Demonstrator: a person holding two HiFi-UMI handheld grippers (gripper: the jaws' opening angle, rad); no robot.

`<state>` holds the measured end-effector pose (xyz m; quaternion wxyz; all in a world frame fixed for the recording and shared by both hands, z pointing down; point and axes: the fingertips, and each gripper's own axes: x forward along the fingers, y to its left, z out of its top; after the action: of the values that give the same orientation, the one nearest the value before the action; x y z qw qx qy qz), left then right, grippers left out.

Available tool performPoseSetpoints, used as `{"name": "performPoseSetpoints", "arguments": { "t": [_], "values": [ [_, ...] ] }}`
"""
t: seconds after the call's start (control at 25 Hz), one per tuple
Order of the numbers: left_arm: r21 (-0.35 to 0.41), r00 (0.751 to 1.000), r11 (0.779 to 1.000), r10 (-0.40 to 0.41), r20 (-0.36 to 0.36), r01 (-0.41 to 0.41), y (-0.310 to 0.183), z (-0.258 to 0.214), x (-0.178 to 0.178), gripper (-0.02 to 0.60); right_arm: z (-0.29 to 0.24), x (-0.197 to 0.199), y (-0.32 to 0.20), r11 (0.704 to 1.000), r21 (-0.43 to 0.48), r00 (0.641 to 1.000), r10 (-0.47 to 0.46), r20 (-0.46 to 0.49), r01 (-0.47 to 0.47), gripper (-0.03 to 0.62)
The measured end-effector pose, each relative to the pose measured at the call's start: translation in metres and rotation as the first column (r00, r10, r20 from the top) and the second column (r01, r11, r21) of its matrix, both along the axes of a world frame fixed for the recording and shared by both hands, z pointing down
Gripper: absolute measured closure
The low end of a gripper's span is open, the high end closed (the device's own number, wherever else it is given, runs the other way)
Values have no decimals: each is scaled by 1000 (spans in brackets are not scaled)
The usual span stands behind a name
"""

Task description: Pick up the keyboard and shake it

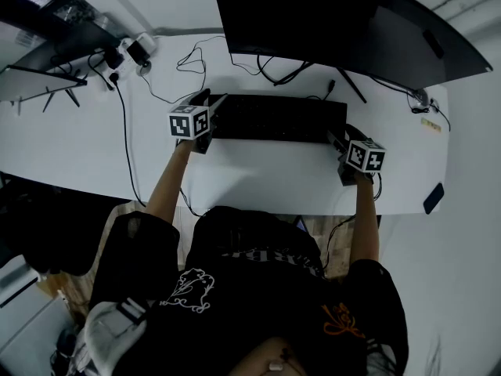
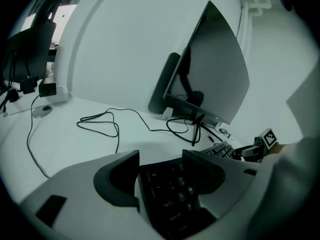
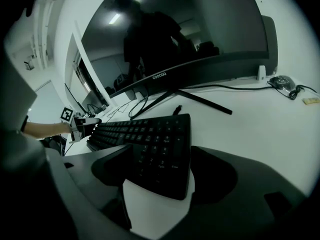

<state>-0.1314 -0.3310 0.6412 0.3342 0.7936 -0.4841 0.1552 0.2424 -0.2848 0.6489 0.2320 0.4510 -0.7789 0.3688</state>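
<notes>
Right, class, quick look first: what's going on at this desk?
A person holds a gripper in each hand, one at either end of a black keyboard that lies flat on the white desk in front of a curved monitor. The left gripper straddles its left end, the right gripper its right end. Both have jaws apart around it, not clamped. The keyboard is not lifted.

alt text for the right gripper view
A black keyboard lies on a white desk, its near end between the right gripper's open jaws. A curved monitor stands behind it, and the left gripper is at the keyboard's far end.
</notes>
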Motion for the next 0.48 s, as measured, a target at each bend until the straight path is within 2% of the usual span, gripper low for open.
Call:
{"name": "performPoseSetpoints", "arguments": {
  "t": [0.12,0.32,0.4,0.48],
  "values": [
    [50,1000,999,10,-6,-10,2,-20,1,317,-20,-4,0,998,58,1000,-3,15,2,247],
    [146,996,985,88,21,-90,26,-60,17,337,-65,-14,13,986,158,992,39,118,-58,308],
    [177,992,976,127,5,-126,42,-77,31,354,-79,-20,26,980,178,984,58,166,-87,359],
    [198,986,968,167,-30,-158,62,-92,49,364,-91,-29,43,975,194,976,66,209,-108,370]
  ]
}}
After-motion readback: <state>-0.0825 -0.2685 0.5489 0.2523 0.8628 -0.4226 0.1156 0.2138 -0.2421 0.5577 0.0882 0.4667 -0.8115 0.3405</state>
